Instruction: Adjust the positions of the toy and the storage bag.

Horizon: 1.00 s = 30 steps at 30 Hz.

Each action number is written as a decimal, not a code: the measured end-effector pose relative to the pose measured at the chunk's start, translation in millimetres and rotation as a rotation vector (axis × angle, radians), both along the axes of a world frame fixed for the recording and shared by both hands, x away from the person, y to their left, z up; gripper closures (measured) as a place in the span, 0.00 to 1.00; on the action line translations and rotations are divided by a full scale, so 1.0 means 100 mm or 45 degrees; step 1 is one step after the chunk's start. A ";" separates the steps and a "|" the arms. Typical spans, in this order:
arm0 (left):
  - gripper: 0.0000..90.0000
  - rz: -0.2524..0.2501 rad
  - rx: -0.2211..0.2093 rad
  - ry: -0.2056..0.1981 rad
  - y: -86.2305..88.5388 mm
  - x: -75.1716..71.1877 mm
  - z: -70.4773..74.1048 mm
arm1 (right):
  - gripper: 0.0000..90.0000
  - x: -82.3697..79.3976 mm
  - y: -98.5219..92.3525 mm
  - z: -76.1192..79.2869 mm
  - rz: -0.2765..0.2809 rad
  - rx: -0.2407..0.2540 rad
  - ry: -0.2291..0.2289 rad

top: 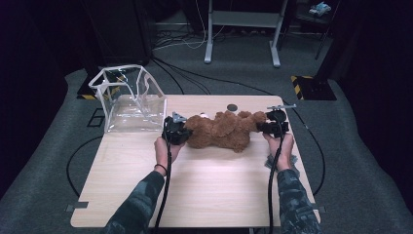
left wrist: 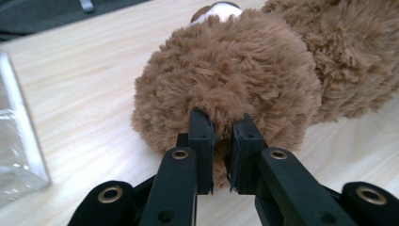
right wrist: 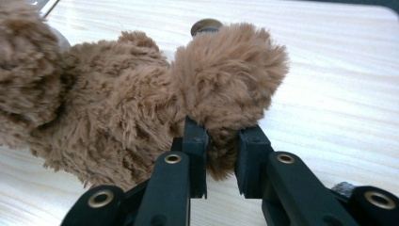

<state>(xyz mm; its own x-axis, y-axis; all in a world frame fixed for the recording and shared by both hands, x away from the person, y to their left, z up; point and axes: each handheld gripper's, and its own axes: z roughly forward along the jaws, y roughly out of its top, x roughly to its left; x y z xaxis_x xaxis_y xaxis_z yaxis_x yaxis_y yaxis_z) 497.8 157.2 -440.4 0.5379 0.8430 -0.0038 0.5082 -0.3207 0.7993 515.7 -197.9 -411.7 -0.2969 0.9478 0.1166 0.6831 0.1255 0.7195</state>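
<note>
Wooden table (top: 204, 185), one brown teddy bear (top: 221, 129), one clear bag (top: 129, 100), left gripper (left wrist: 221, 136) and right gripper (right wrist: 221, 141) fingers each clamped on its fur

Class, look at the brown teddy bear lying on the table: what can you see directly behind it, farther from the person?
Behind the teddy bear a small dark round disc lies on the wooden table. The clear plastic bag stands off to the left. The tabletop under the bear is covered.

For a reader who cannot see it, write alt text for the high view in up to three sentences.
A person's two hands hold black grippers clamped on opposite ends of a brown teddy bear lying on a light wooden table: the left gripper on one end, the right gripper on the other. A clear plastic bag stands open at the table's far left corner.
</note>
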 end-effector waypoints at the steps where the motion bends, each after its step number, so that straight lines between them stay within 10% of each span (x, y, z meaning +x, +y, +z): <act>1: 0.91 -0.005 0.015 -0.010 0.00 0.00 0.01 | 0.87 -0.02 0.01 0.01 -0.008 -0.015 -0.020; 30: 0.93 0.012 0.124 -0.126 -0.07 0.28 0.25 | 0.89 -0.52 0.06 0.33 0.007 -0.016 -0.214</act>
<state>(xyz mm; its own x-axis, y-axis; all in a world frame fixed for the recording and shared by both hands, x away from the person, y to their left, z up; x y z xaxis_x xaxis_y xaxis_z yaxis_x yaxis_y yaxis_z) 526.0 150.1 -415.7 0.5238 0.8417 0.1309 0.4318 -0.3948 0.8109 463.4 -192.3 -378.8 -0.3163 0.9472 0.0527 0.5523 0.1387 0.8220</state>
